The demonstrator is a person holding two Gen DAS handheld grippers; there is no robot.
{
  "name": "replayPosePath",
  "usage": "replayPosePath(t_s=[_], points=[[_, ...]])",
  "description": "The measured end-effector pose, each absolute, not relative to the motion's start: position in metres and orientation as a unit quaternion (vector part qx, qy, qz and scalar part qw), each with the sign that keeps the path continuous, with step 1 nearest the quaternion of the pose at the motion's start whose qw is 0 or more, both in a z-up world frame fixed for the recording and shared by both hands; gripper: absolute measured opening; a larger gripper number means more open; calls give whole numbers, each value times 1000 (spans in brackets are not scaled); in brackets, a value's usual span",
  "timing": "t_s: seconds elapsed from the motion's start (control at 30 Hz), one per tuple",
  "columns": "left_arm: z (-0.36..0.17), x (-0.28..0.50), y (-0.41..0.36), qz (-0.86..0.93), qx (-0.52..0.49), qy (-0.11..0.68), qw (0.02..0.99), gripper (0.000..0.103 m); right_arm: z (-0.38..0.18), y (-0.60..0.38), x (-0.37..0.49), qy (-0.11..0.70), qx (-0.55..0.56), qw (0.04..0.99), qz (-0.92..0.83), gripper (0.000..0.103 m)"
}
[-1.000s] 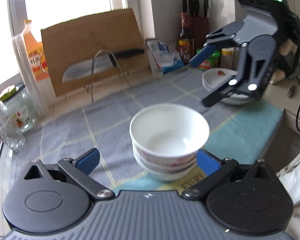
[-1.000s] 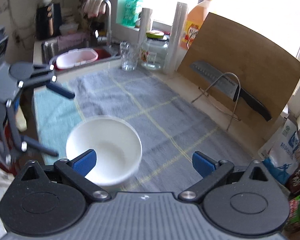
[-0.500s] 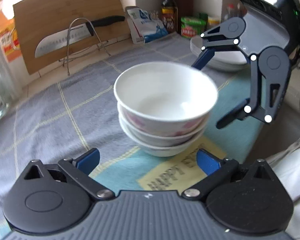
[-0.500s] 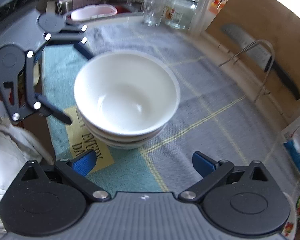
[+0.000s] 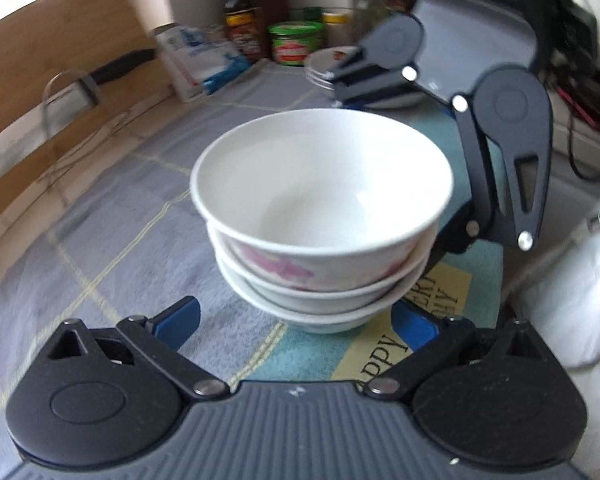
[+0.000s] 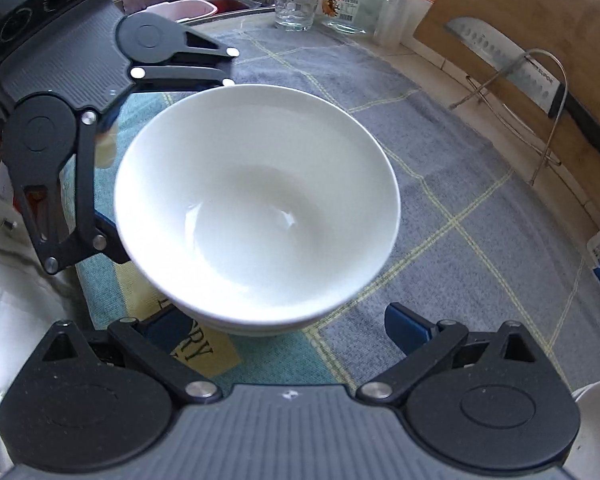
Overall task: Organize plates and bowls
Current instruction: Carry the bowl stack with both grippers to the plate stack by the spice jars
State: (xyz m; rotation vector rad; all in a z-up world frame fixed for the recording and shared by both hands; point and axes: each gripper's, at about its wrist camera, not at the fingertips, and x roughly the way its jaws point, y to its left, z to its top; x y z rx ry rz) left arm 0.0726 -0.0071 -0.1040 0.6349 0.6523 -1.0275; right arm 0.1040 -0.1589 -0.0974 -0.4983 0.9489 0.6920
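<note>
A stack of three white bowls (image 5: pixel 320 216) with pink flower prints stands on the towel; it also shows in the right wrist view (image 6: pixel 256 208). My left gripper (image 5: pixel 296 322) is open, its blue fingertips on either side of the stack's base. My right gripper (image 6: pixel 288 328) is open too and flanks the stack from the opposite side. Each gripper shows in the other's view: the right one (image 5: pixel 384 152) beyond the bowls, the left one (image 6: pixel 160 160) at left. A stack of white plates (image 5: pixel 328 68) sits at the back, partly hidden by the right gripper.
A grey and teal towel (image 6: pixel 440 208) covers the counter. A cutting board with a knife on a wire rack (image 6: pixel 540 80) leans at the back. Jars and bottles (image 5: pixel 296 40) stand by the wall. A glass (image 6: pixel 294 0), a jar and a sink lie far left.
Both grippers have moved in close to the bowl stack from opposite sides and now straddle it. The bowls have not moved.
</note>
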Motion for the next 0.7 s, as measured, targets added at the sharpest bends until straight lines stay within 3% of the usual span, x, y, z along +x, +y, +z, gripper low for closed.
replayPosePath(t_s=[0.7], points=[[-96,104,-15,-577,325,292,690,96,-88,-151,109,441,-257,780,362,98]])
